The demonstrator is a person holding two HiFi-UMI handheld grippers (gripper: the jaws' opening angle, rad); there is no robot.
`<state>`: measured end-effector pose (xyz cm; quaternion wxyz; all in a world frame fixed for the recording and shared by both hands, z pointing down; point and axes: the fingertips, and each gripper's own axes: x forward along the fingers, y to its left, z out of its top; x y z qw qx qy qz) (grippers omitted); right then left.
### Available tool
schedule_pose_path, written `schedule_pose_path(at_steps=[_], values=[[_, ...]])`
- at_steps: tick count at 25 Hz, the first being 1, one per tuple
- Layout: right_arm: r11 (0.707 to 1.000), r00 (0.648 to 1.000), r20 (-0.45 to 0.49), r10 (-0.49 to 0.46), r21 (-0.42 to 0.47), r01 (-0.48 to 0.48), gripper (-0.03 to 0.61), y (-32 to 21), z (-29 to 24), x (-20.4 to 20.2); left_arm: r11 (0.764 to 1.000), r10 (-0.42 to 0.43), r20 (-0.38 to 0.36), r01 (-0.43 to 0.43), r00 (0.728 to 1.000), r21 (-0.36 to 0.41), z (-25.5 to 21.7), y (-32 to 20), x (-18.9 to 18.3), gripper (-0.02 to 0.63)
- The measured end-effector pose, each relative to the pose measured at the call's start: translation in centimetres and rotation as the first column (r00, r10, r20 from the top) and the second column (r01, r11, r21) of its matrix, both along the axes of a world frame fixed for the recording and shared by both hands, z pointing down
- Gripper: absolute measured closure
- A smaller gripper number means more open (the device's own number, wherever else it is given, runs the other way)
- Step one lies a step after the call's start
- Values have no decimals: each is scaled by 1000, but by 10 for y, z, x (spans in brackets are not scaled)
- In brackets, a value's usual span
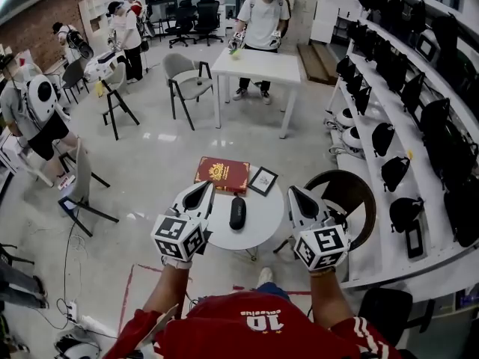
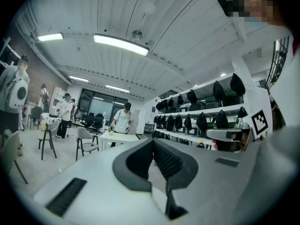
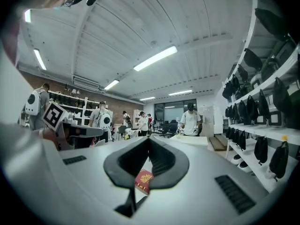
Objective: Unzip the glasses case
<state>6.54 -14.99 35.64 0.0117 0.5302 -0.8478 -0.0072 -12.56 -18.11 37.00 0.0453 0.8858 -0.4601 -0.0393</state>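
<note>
Busy workroom; small round surface (image 1: pixel 263 229) below. Glasses case (image 1: pixel 237 212) lies mid-surface, looks shut, untouched. Left gripper (image 1: pixel 202 188) & right gripper (image 1: pixel 293 193): fingers closed, empty, clear of it. Approach step; next prob. needs 1 lowered, opened, to pin case.

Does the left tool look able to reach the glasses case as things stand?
Probably yes: the glasses case lies uncovered on the round table beside the left tool, nothing between them.

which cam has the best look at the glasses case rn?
Head view: the glasses case lies in full sight on the round table. Left gripper view shows none of it; right gripper view catches only the red book.
</note>
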Motion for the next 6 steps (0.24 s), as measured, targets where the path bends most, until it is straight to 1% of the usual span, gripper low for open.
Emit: schedule_pose_path(at_steps=[6], values=[[1000, 1000, -3, 0, -5, 0, 563, 0, 2, 2, 1000, 5, 4, -5, 1000, 0, 3, 0, 3, 606]])
